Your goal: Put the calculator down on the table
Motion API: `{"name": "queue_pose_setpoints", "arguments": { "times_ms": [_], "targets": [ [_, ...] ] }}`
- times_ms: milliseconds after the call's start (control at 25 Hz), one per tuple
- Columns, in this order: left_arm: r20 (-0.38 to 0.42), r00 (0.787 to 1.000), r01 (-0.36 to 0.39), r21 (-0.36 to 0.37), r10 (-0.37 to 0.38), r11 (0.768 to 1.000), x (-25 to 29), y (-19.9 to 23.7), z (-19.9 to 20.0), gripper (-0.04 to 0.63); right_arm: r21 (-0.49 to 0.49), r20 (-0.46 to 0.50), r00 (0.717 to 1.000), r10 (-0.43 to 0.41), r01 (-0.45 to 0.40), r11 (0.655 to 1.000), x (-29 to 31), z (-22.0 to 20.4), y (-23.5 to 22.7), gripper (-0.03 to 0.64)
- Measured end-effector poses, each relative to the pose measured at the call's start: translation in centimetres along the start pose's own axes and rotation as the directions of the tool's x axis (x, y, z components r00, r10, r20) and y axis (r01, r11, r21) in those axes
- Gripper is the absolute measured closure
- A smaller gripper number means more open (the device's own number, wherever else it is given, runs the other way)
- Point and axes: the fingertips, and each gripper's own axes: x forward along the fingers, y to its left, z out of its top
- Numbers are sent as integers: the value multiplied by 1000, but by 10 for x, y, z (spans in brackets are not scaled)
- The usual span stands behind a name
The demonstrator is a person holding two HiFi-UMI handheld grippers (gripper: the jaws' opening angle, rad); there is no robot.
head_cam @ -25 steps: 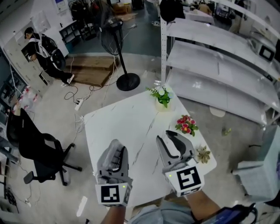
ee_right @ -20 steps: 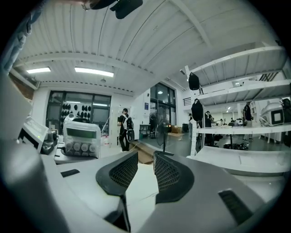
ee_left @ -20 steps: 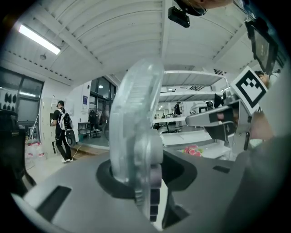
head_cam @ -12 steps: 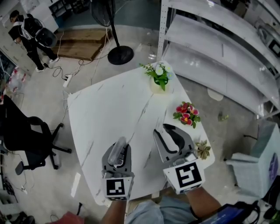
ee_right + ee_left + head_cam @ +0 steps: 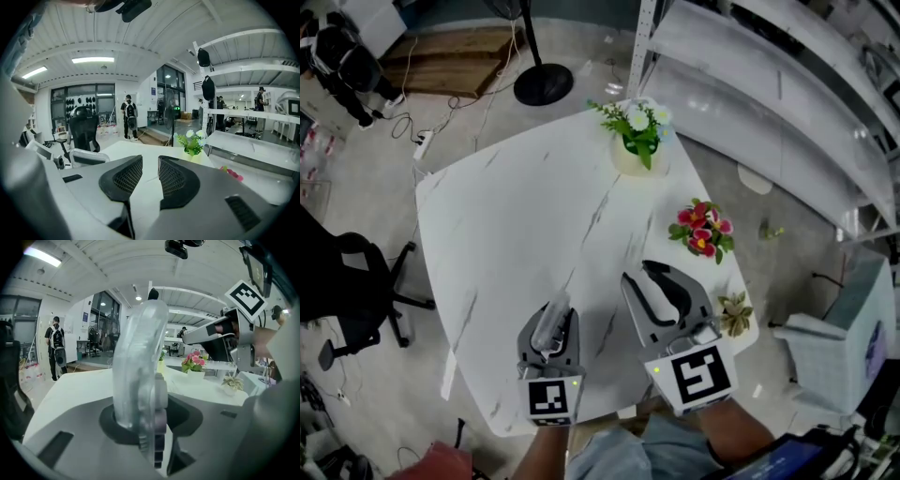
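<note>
The left gripper [image 5: 553,328] had its fingers closed on the calculator [image 5: 138,371], which stood on edge between them in a clear cover with its grey keys facing right. It was held over the near part of the white marble-patterned desk [image 5: 516,216], and no view showed whether it touched the top. Just beside it, the right gripper [image 5: 149,171] kept its black ribbed fingers a little apart with nothing between them.

White flowers [image 5: 637,127], pink flowers [image 5: 703,230], succulent [image 5: 736,314] in a row; fan [image 5: 542,86], chair [image 5: 342,286], shelves [image 5: 750,56] around.
</note>
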Motion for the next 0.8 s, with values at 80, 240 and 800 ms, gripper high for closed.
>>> {"name": "queue_pose_setpoints", "arguments": {
  "times_ms": [80, 240, 800],
  "targets": [
    [-7, 1000, 4, 1, -4, 1000, 4, 0, -7, 459, -2, -9, 1000, 0, 0, 1000, 3, -3, -2, 495],
    [-46, 999, 20, -8, -21, 1000, 12, 1, -22, 457, -2, -23, 1000, -1, 1, 1000, 8, -7, -3, 495],
    [-55, 998, 19, 21, -18, 1000, 22, 8, -28, 434, 7, -40, 999, -1, 1, 1000, 20, -10, -7, 495]
  ]
}}
